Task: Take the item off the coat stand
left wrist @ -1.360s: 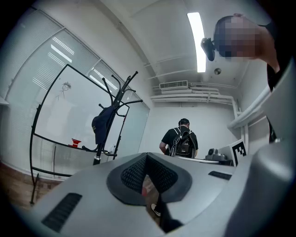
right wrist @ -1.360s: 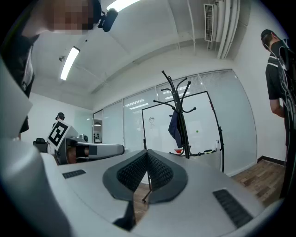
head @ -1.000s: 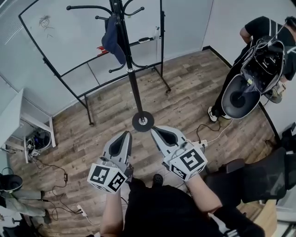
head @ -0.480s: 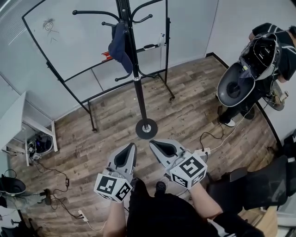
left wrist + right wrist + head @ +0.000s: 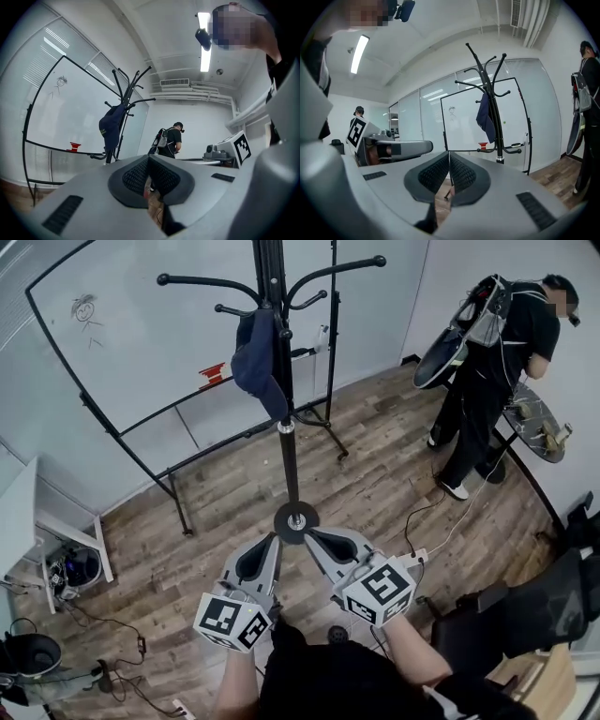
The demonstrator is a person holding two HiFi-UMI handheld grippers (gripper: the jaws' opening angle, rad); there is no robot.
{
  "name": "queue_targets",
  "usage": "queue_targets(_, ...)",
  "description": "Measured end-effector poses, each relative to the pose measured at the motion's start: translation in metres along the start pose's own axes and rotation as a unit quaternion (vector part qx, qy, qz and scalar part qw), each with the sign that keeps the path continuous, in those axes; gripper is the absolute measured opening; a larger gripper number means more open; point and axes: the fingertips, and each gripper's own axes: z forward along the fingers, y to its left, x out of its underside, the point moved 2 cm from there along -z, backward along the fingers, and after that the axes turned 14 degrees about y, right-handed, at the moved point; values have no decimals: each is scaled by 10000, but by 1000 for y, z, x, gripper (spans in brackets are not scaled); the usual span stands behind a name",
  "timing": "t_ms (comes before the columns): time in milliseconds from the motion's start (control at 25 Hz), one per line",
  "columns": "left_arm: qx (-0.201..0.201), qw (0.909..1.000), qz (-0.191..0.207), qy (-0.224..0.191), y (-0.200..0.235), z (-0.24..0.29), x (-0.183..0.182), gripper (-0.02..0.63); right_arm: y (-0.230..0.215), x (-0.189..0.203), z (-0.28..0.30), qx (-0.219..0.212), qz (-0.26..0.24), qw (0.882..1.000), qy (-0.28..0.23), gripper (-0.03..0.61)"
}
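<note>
Head view first: a dark navy fabric cap point(image 5: 261, 360) is seen hanging on the tall black metal coat stand point(image 5: 290, 460), close against the pole among the upper hooks and well apart from both tools. The left gripper point(image 5: 273, 540) and the right gripper point(image 5: 310, 534) are held low, side by side, with their tips pointed at the stand's round base.

Left gripper view: the jaws are pressed together, pad against pad, with nothing between them. The cap is framed up and to the left.

Right gripper view: the same story, jaws closed on nothing, and the cap is seen higher up on the stand.

The approach is judged to be the step in hand, with no grasp made yet. For the next move, one gripper would need to be raised toward the cap, its jaws spread, then closed on the cloth or brim. The cap should then be lifted up off its hook rather than tugged sideways, lest the stand be tipped. A white rolling whiteboard in a black frame point(image 5: 131, 343) is noted just behind.
</note>
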Motion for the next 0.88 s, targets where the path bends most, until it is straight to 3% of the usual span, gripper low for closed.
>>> queue_targets(480,724,9969,317,66,84,7,-31,14,-19,-55,81,706,-8,9968,-365,32)
queue_targets(880,730,9970,197,145,126,24,-46,14,-55,-87,109,985,62,9947,-282,32)
